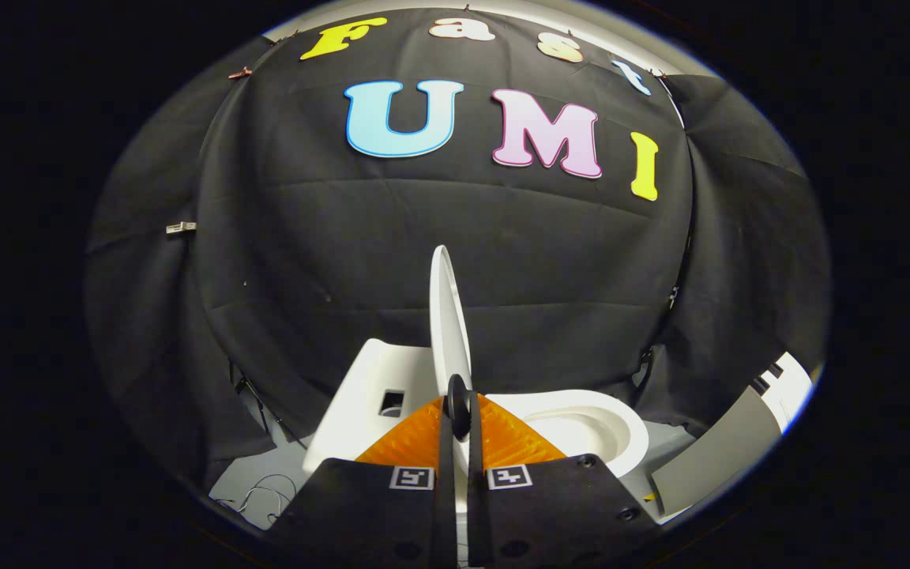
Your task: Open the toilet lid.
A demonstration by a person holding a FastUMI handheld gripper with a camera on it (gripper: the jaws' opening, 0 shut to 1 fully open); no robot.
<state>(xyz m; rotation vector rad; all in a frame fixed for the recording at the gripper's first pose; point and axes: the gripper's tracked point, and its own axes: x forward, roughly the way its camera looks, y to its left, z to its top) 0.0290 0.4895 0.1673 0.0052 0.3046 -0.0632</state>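
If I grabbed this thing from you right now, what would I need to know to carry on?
Hand-held gripper: fingers pinched together on the edge of the lid, near its lower part.
Lid: raised, standing almost upright on edge above the bowl, tank just behind it.
Done: lid is lifted off the bowl, which lies open.
Left: probably ease the lid back until it rests by the tank, then open the fingers and draw away.
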